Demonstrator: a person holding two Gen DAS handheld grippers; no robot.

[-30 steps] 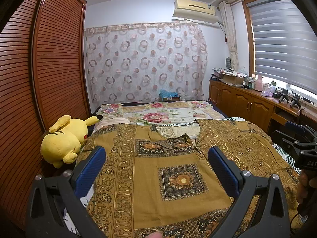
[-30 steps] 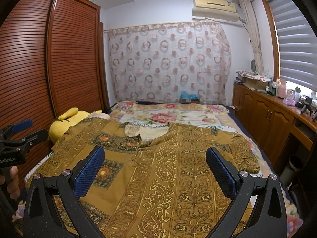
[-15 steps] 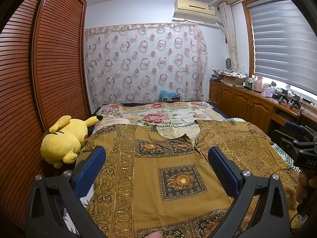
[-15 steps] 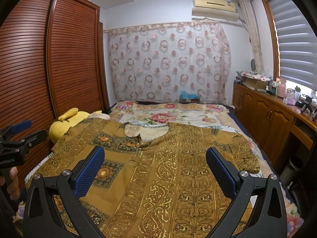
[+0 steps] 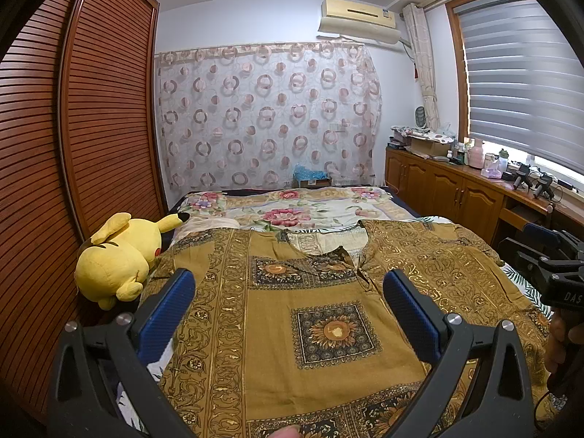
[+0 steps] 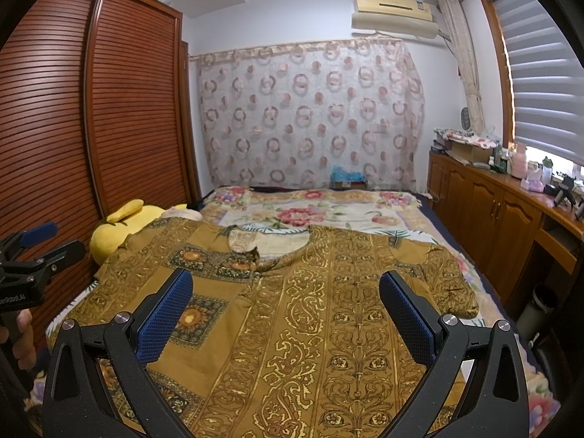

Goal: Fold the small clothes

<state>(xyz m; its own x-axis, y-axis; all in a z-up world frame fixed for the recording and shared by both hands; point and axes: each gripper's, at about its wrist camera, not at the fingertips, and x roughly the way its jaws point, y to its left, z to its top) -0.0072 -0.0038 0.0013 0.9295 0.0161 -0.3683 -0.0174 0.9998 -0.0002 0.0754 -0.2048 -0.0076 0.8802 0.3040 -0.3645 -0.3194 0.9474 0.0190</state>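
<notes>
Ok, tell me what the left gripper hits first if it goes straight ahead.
Most likely the shirt. The left gripper is open and holds nothing, and the cloth lies spread on the bed right ahead between its fingers. Its height above the cloth is unclear.

Even daylight through window blinds (image 5: 518,84); sharp focus, heavy fisheye edge warping.

White letters "DAS" show on the black body of the right tongs (image 5: 564,294); the left tongs (image 6: 22,292) bear cut-off lettering ending "Robot.AI".
</notes>
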